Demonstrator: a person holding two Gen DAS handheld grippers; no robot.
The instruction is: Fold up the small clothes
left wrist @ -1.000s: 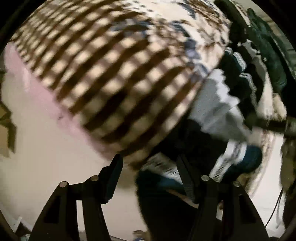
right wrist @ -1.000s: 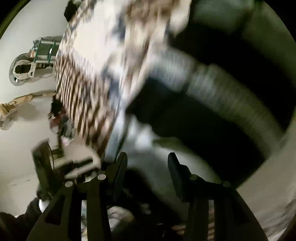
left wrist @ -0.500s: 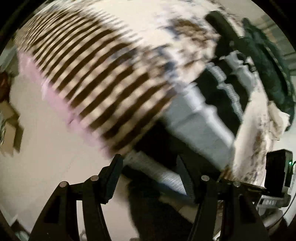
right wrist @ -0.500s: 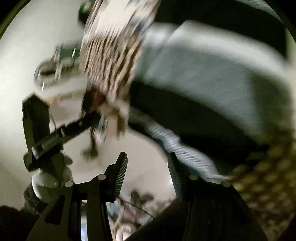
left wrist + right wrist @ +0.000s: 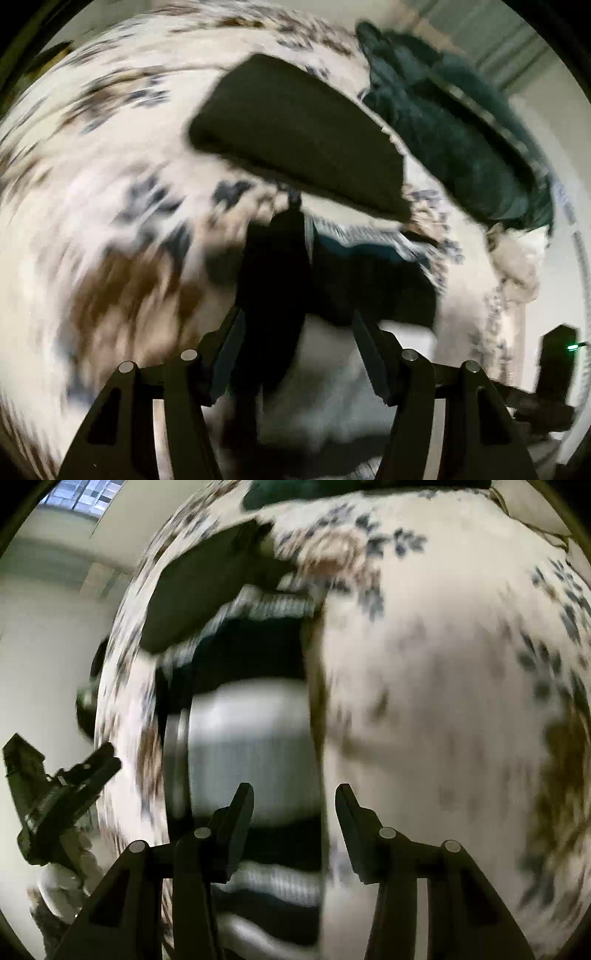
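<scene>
A dark garment with grey and white stripes (image 5: pixel 369 291) lies on a white bedspread with a blue and brown flower print (image 5: pixel 110 166). My left gripper (image 5: pixel 295 354) is open, and a black part of the garment (image 5: pixel 273 280) reaches between its fingers. In the right wrist view the same striped garment (image 5: pixel 251 738) lies just ahead of my right gripper (image 5: pixel 293 827), which is open right over it. Both views are blurred by motion.
A folded dark cloth (image 5: pixel 295 136) lies on the bedspread beyond the garment; it also shows in the right wrist view (image 5: pixel 199 590). A dark green heap (image 5: pixel 461 140) sits at the far right. The other gripper (image 5: pixel 55 797) shows at the left.
Both views have swung from the checked brown edge of the bedspread onto its flowered top. The striped garment now lies on it in front of both grippers.
</scene>
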